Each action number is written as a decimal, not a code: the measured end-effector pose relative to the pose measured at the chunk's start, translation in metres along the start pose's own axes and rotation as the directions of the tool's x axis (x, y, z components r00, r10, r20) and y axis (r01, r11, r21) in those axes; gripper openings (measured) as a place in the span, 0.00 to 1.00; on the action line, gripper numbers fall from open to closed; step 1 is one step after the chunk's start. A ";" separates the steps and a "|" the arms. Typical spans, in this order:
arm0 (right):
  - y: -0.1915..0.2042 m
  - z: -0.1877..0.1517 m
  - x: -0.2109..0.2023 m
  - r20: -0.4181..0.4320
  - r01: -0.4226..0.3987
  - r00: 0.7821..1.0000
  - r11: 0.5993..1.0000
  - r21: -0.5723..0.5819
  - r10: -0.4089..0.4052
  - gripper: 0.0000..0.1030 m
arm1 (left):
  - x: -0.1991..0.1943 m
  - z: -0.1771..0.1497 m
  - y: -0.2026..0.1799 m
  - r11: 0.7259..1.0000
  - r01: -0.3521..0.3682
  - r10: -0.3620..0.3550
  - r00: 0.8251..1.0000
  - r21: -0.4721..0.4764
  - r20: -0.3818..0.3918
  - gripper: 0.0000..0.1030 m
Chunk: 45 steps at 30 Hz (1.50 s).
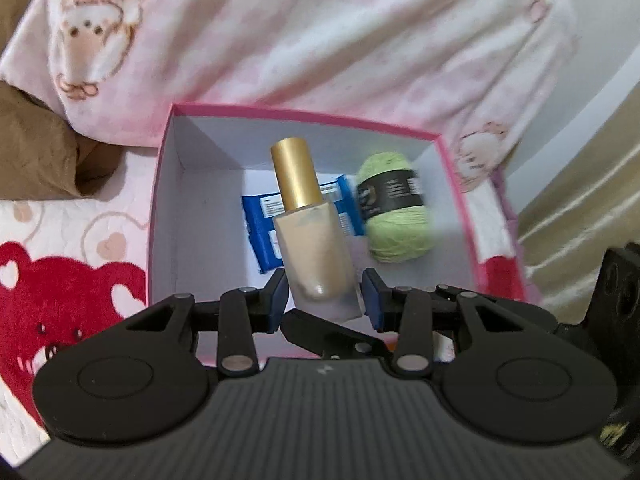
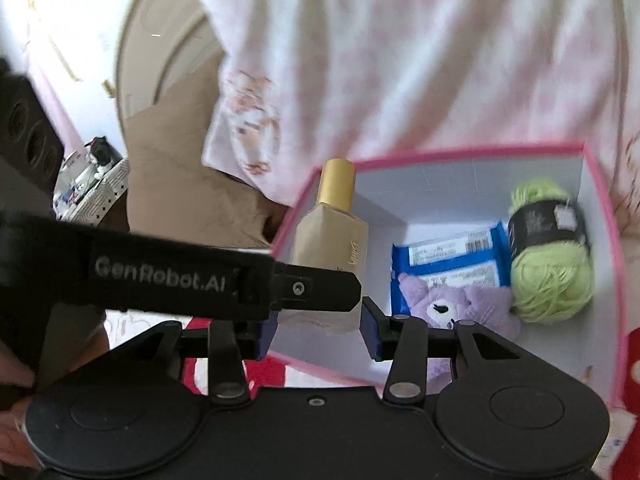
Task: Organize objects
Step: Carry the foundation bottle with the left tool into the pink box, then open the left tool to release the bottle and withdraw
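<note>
Left wrist view: left gripper [image 1: 325,295] jaws clamp the foundation bottle [image 1: 316,240] over the pink box [image 1: 160,208] — green yarn [image 1: 394,216] at 2 o'clock; right gripper [image 2: 316,326] jaws gape, unloaded.

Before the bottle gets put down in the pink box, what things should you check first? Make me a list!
1. Left gripper holds the bottle between its pads: ok.
2. Bottle's gold cap is on: ok.
3. Bottle is over the open pink box: ok.
4. Bare floor in the box to its left, beside the blue packet: ok.
5. Green yarn and purple plush bear lie to the right, out of the way: ok.
6. Right gripper is open, holding nothing; whether it is clear of the bottle's path: cannot tell.
</note>
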State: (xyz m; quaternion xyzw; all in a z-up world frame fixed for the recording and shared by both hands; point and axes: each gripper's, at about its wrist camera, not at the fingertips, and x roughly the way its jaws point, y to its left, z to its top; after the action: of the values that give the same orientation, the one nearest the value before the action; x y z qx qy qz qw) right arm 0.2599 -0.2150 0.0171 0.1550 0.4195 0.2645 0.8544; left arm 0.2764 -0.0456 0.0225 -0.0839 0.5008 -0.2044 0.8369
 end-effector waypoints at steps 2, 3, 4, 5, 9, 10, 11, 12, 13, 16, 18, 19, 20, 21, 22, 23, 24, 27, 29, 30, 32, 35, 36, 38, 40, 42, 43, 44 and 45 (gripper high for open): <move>-0.018 0.004 0.020 -0.045 -0.010 0.999 0.997 0.080 0.014 0.48 | 0.021 0.002 0.006 1.000 -0.007 0.007 1.000 -0.007 -0.013 0.37; -0.025 0.005 0.031 -0.064 -0.012 0.998 0.996 0.093 0.018 0.47 | 0.031 0.004 0.010 1.000 -0.017 0.016 0.999 -0.018 -0.035 0.37; -0.029 0.004 0.037 -0.071 -0.005 0.997 0.995 0.101 0.012 0.47 | 0.039 0.006 0.015 0.999 -0.014 0.012 0.999 -0.038 -0.050 0.37; -0.030 0.004 0.043 -0.073 0.012 0.997 0.995 0.099 -0.005 0.47 | 0.046 0.008 0.019 0.999 -0.009 0.006 0.998 -0.046 -0.055 0.37; -0.038 0.006 0.064 -0.112 0.046 0.993 0.991 0.128 -0.031 0.47 | 0.069 0.012 0.029 0.997 -0.009 0.001 0.996 -0.078 -0.090 0.37; -0.043 0.007 0.069 -0.124 0.049 0.992 0.988 0.145 -0.031 0.47 | 0.075 0.013 0.031 0.996 -0.012 0.003 0.995 -0.092 -0.100 0.38; -0.044 0.007 0.074 -0.136 0.056 0.990 0.987 0.153 -0.035 0.47 | 0.079 0.013 0.034 0.994 -0.017 0.005 0.994 -0.105 -0.109 0.38; -0.044 0.007 0.077 -0.145 0.064 0.989 0.986 0.151 -0.042 0.47 | 0.084 0.013 0.036 0.993 -0.020 0.006 0.993 -0.120 -0.118 0.38; -0.043 0.008 0.080 -0.153 0.076 0.987 0.986 0.150 -0.052 0.47 | 0.087 0.013 0.039 0.991 -0.022 0.006 0.992 -0.132 -0.123 0.38; -0.039 0.009 0.090 -0.178 0.117 0.980 0.985 0.128 -0.093 0.47 | 0.094 0.011 0.039 0.990 -0.037 0.020 0.992 -0.133 -0.126 0.38; -0.033 0.011 0.094 -0.190 0.155 0.972 0.984 0.088 -0.136 0.47 | 0.096 0.012 0.038 0.990 -0.041 0.024 0.991 -0.133 -0.130 0.38; -0.031 0.011 0.095 -0.196 0.171 0.969 0.982 0.082 -0.152 0.47 | 0.098 0.013 0.039 0.989 -0.039 0.020 0.991 -0.141 -0.133 0.38; -0.028 0.011 0.097 -0.200 0.182 0.966 0.981 0.073 -0.165 0.47 | 0.098 0.013 0.040 0.988 -0.038 0.017 0.990 -0.150 -0.137 0.38; -0.026 0.010 0.098 -0.203 0.193 0.963 0.980 0.055 -0.178 0.47 | 0.099 0.013 0.042 0.986 -0.035 0.012 0.990 -0.163 -0.143 0.38; -0.023 0.009 0.099 -0.204 0.202 0.960 0.979 0.039 -0.190 0.47 | 0.100 0.013 0.043 0.984 -0.031 0.005 0.989 -0.175 -0.146 0.38; -0.019 0.008 0.101 -0.209 0.211 0.957 0.977 0.016 -0.203 0.47 | 0.101 0.013 0.046 0.982 -0.030 0.002 0.989 -0.188 -0.146 0.38; -0.017 0.007 0.103 -0.213 0.217 0.954 0.976 -0.001 -0.212 0.47 | 0.101 0.013 0.048 0.979 -0.034 0.006 0.990 -0.201 -0.139 0.37; -0.013 0.008 0.109 -0.228 0.219 0.947 0.974 -0.056 -0.226 0.44 | 0.101 0.016 0.056 0.969 -0.055 0.025 0.992 -0.239 -0.126 0.36; -0.015 0.009 0.110 -0.235 0.213 0.948 0.976 -0.039 -0.217 0.43 | 0.099 0.017 0.055 0.972 -0.068 0.043 0.992 -0.223 -0.118 0.35; -0.016 0.009 0.111 -0.239 0.210 0.948 0.977 -0.027 -0.210 0.43 | 0.099 0.017 0.054 0.973 -0.071 0.046 0.992 -0.221 -0.114 0.35; -0.016 0.008 0.110 -0.234 0.203 0.951 0.979 -0.027 -0.204 0.43 | 0.097 0.016 0.053 0.974 -0.070 0.047 0.993 -0.214 -0.109 0.35; -0.014 0.004 0.098 -0.207 0.182 0.961 0.983 -0.020 -0.183 0.44 | 0.091 0.017 0.052 0.976 -0.083 0.065 0.993 -0.200 -0.097 0.35; -0.013 0.003 0.092 -0.188 0.170 0.967 0.985 -0.021 -0.171 0.45 | 0.088 0.018 0.050 0.978 -0.098 0.082 0.993 -0.183 -0.090 0.35; -0.010 0.000 0.075 -0.162 0.136 0.977 0.990 -0.024 -0.139 0.45 | 0.079 0.018 0.045 0.981 -0.116 0.106 0.992 -0.153 -0.075 0.39; -0.007 -0.001 0.057 -0.135 0.120 0.983 0.992 -0.049 -0.125 0.45 | 0.068 0.018 0.041 0.985 -0.116 0.109 0.992 -0.126 -0.065 0.40; -0.009 -0.002 0.032 -0.105 0.116 0.987 0.990 -0.080 -0.124 0.45 | 0.055 0.018 0.034 0.988 -0.120 0.115 0.992 -0.099 -0.056 0.43; -0.016 -0.004 0.013 -0.092 0.109 0.989 0.990 -0.091 -0.117 0.45 | 0.047 0.017 0.030 0.989 -0.126 0.123 0.991 -0.075 -0.053 0.45; -0.016 -0.005 0.000 -0.079 0.103 0.991 0.990 -0.100 -0.111 0.45 | 0.040 0.015 0.024 0.990 -0.133 0.130 0.990 -0.049 -0.052 0.45; -0.013 -0.007 -0.008 -0.068 0.101 0.992 0.989 -0.107 -0.109 0.46 | 0.032 0.013 0.018 0.990 -0.141 0.140 0.989 -0.018 -0.049 0.46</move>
State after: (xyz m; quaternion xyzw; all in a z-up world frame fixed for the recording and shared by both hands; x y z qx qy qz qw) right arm 0.2545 -0.2300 0.0124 0.0786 0.4442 0.2459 0.8579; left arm 0.3057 -0.0440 -0.0030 -0.0523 0.5276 -0.1417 0.8360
